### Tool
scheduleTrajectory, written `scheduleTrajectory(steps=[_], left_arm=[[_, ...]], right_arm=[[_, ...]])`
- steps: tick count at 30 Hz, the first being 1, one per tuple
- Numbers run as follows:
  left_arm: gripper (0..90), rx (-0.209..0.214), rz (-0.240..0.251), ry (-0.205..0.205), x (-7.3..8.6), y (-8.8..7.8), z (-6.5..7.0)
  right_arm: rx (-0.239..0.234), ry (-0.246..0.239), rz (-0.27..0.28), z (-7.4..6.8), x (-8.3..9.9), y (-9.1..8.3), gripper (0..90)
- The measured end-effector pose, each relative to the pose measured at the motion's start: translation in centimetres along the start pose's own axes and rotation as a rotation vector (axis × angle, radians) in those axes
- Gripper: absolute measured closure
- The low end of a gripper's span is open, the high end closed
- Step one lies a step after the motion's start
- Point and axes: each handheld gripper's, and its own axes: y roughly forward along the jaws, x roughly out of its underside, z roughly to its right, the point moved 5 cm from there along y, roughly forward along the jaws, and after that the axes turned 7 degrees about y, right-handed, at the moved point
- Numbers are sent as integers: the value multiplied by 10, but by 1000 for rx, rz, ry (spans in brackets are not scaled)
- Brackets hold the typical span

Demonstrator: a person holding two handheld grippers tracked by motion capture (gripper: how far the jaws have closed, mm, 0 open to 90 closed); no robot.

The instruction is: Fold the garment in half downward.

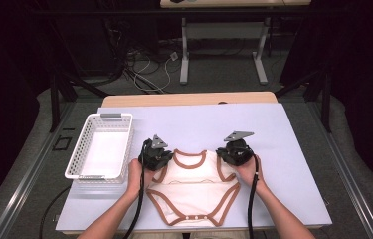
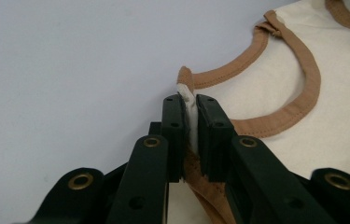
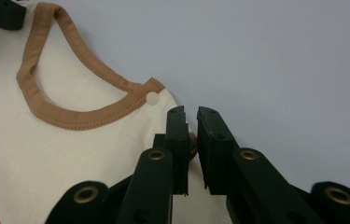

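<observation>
A: From the high view, the cream bodysuit [image 1: 194, 186] with brown trim is lying flat on the near middle of the white table cover [image 1: 273, 149], neck facing far. The left gripper [image 1: 160, 158] is sitting at its left shoulder, the right gripper [image 1: 229, 155] at its right shoulder. A white basket [image 1: 90, 144] is standing to the left, apart from the garment. From up here I cannot tell how the jaws are standing.

B: The left gripper view is settling that side: the left gripper [image 2: 190, 109] is pinching a raised fold of the shoulder edge, cream cloth squeezed between the two pads, brown armhole trim curving off to the right.

A: And the right?

B: The right gripper view is showing the right gripper [image 3: 191, 114] with jaws nearly together, a narrow slit between the tips. A sliver of cloth and brown trim is sitting between them lower down, so it is gripping the shoulder edge too. A white snap [image 3: 152, 98] is showing on the trim just beside the tips.
</observation>
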Motion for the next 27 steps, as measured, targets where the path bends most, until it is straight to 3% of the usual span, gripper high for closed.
scheduleTrajectory(steps=[2,4,7,9,11,15,27], left_arm=[[825,3,0,3,0,0,1],[824,9,-3,3,0,1,1],[822,19,-13,2,1,2,2],[822,22,-16,7,2,2,3],[822,22,-15,8,2,3,3],[824,23,-15,26,1,1,4],[825,20,16,27,-1,-8,4]], right_arm=[[-6,4,-5,0,1,1,795],[-14,14,-10,2,2,4,660],[-27,84,-32,4,8,12,588],[-28,101,-30,4,9,14,607],[-46,97,-28,2,9,14,691],[-36,56,-26,0,8,13,786],[-27,-15,31,-12,-2,0,818]])
